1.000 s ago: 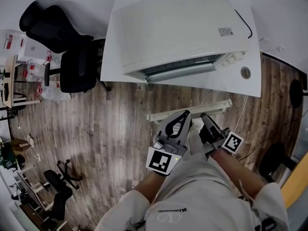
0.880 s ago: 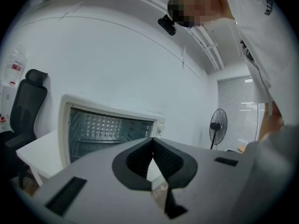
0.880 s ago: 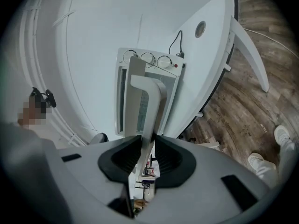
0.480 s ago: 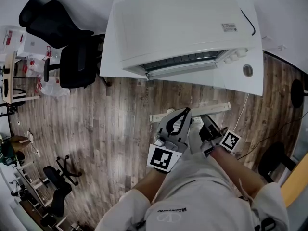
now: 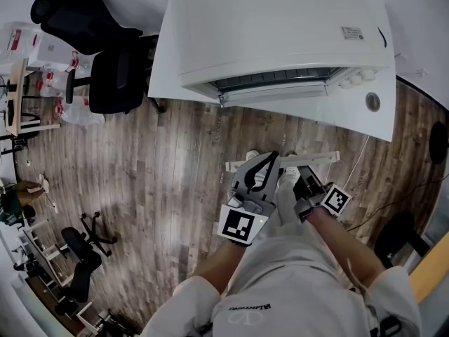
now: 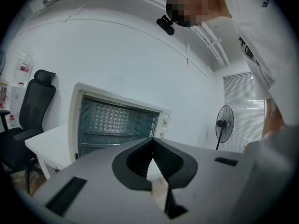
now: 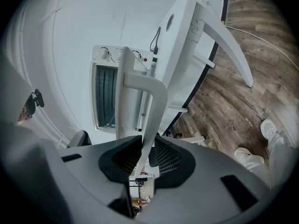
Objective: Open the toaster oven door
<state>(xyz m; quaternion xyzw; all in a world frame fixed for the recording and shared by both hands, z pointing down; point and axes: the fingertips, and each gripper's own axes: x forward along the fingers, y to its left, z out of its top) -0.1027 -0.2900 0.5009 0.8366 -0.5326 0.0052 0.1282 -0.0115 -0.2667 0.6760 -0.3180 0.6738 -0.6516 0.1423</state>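
The white toaster oven (image 5: 280,34) stands on a white table (image 5: 165,83), and its inside racks show in the left gripper view (image 6: 117,122). Its door (image 7: 125,97) hangs swung out and down, with the handle (image 5: 280,161) well below the table's edge. My right gripper (image 5: 300,174) is shut on that handle (image 7: 149,85). The bar runs between its pads (image 7: 145,146), and its jaws have just been closing on it. To the left, my left gripper (image 5: 270,159) is shut with nothing in it, tips touching (image 6: 153,141), pointing at the oven.
A black office chair (image 5: 105,83) stands left of the table. A floor fan (image 6: 225,125) is at the right beside the oven. The table's white leg (image 7: 224,36) and a cable lie over the wooden floor, and the person's shoes (image 7: 268,129) are below the grippers.
Both grippers have sunk a little. The door handle has come down with the right gripper, so the gap between the oven's front and the handle has widened.
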